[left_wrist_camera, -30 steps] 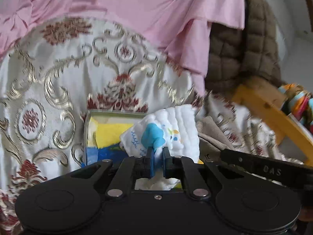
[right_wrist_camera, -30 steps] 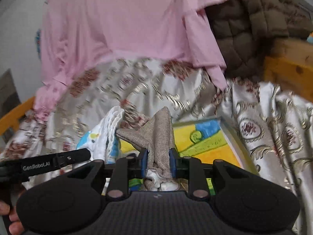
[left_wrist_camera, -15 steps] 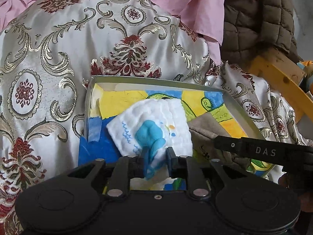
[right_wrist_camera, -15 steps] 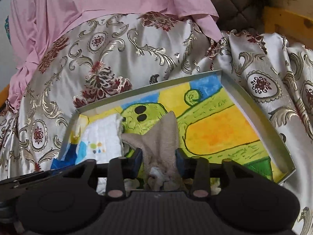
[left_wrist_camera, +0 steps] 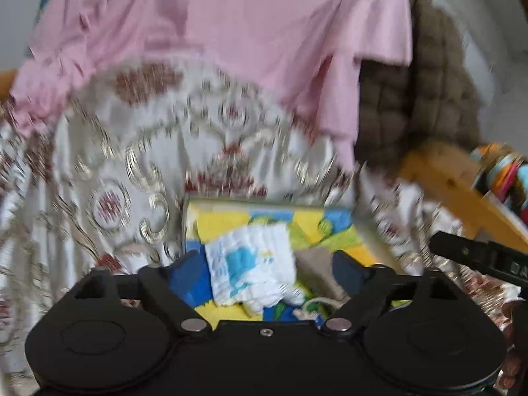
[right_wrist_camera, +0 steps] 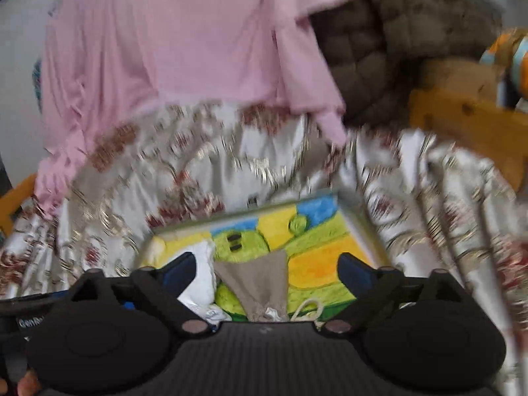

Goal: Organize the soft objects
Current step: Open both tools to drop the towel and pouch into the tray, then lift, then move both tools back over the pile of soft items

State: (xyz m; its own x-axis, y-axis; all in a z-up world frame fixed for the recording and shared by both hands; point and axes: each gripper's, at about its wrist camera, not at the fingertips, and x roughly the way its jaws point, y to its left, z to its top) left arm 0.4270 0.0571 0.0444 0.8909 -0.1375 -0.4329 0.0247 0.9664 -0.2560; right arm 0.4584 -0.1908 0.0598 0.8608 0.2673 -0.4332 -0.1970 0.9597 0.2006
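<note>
White quilted cloth (left_wrist_camera: 252, 264) and tan pouch (right_wrist_camera: 260, 285) lie released, both grippers' jaws just opened wide

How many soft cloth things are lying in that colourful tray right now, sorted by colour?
White cloth with blue print: 1
Beige-brown knitted pouch: 1
Total: 2, both lying in the painted tray, neither held.

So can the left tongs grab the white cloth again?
Probably yes. The left tongs have just opened wide, and the white cloth lies loose in the tray right between them, nothing covering it.
</note>
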